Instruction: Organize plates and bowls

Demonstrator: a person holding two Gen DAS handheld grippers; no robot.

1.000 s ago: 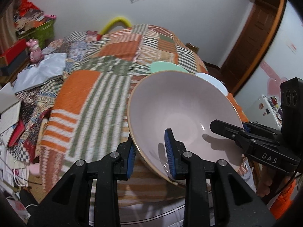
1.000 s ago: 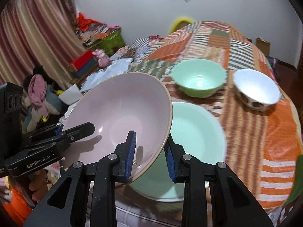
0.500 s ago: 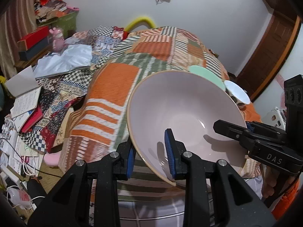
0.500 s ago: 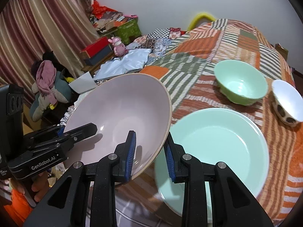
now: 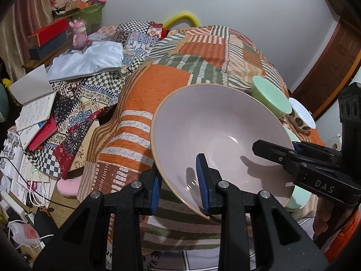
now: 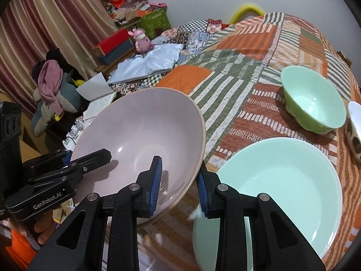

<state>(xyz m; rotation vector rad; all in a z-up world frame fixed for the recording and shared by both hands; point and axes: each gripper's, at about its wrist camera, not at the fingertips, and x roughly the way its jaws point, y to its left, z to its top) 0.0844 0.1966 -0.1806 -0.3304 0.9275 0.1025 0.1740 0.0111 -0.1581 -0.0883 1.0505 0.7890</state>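
Both grippers, left and right, were clamped tight on the pink bowl rim, so lowering level onto the green plate seemed smartest.

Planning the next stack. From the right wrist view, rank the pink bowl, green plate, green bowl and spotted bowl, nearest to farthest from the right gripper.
1. Pink bowl: rim clamped in the right gripper, left side.
2. Green plate: just right of it.
3. Green bowl: behind the plate.
4. Spotted bowl: far right edge.

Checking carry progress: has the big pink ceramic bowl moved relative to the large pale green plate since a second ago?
Yes. In the right wrist view the pink bowl has shifted left off the green plate, which it overlapped before.
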